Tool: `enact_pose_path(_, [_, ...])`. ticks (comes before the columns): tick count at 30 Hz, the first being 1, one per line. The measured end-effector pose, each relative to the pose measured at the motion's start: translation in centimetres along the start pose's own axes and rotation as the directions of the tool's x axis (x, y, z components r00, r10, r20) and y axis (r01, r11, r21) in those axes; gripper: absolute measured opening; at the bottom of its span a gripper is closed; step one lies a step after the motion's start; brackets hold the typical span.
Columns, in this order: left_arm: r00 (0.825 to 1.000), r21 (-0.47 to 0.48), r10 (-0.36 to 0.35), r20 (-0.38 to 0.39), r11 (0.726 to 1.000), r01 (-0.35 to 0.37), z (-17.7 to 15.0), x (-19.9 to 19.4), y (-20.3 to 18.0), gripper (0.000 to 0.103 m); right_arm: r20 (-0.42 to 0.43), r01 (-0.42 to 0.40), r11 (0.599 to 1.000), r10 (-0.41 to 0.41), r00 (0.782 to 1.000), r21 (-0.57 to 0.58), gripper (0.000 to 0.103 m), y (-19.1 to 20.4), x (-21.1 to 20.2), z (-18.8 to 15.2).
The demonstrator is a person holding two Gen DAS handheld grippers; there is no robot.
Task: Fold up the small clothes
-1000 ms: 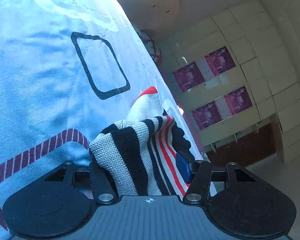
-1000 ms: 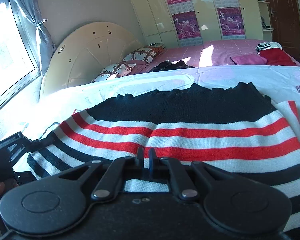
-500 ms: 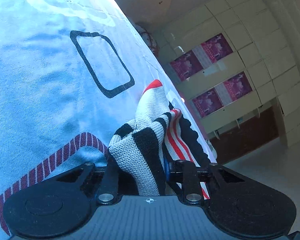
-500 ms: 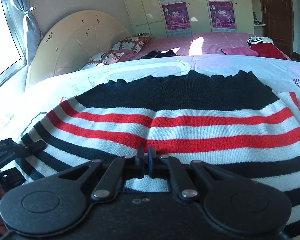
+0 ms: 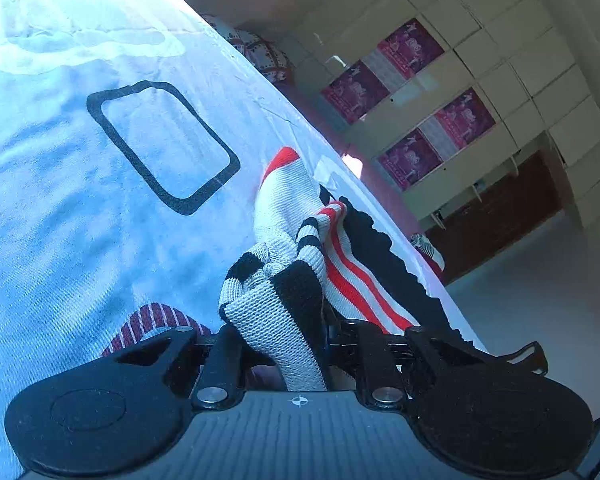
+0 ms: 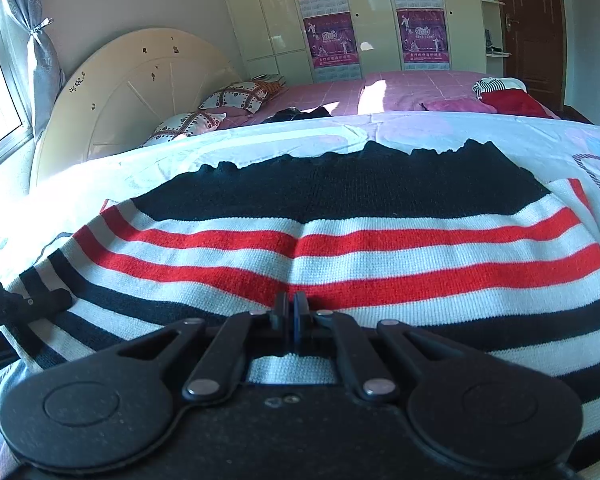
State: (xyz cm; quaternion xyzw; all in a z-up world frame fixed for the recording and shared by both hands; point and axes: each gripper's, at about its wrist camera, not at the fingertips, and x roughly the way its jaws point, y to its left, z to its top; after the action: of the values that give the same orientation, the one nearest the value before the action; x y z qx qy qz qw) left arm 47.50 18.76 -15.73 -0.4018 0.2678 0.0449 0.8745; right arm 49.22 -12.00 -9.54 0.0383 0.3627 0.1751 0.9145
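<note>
The left tongs point(image 5: 284, 344) have just been closing and now clamp a bunched edge of the striped knit sweater point(image 6: 340, 248), lifted off the white bedsheet point(image 5: 80, 220); a black outlined rectangle point(image 5: 162, 146) is printed on the sheet ahead and to their left. The right tongs point(image 6: 294, 312) are pressed together, pinching a fold of the same sweater at its near edge; the rest lies spread flat ahead of them, black hem farthest; beyond it, pillows point(image 6: 236, 96) and a pink bedspread point(image 6: 400, 88).
</note>
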Motion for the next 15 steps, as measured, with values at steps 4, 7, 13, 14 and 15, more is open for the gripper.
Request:
enact_pose_path(4, [1.0, 0.106, -0.014, 0.012, 0.994, 0.012, 0.8, -1.3, -2.2, 0.016, 0.007, -0.009, 1.0, 0.009, 1.0, 0.024, 0.002, -0.2, -0.1, -0.2])
enact_pose_path(7, [0.999, 0.195, -0.047, 0.027, 0.98, 0.041, 1.4, -2.2, -4.9, 0.016, 0.015, -0.016, 0.999, 0.015, 1.0, 0.04, 0.002, -0.4, -0.2, -0.3])
enact_pose_path(13, [0.992, 0.366, -0.124, 0.004, 0.924, 0.114, 2.3, -3.1, -10.9, 0.016, 0.019, -0.038, 0.996, 0.037, 0.999, 0.082, 0.002, -0.9, -0.2, -0.4])
enact_pose_path(14, [0.99, 0.39, -0.138, -0.005, 0.912, 0.129, 2.3, -3.2, -12.0, 0.016, 0.017, -0.041, 0.996, 0.04, 0.999, 0.085, 0.002, -0.9, -0.2, -0.3])
enact_pose_path(15, [0.989, 0.413, -0.15, -0.014, 0.9, 0.143, 2.2, -3.3, -13.1, 0.016, 0.016, -0.045, 0.995, 0.044, 0.999, 0.085, 0.002, -1.0, -0.2, -0.3])
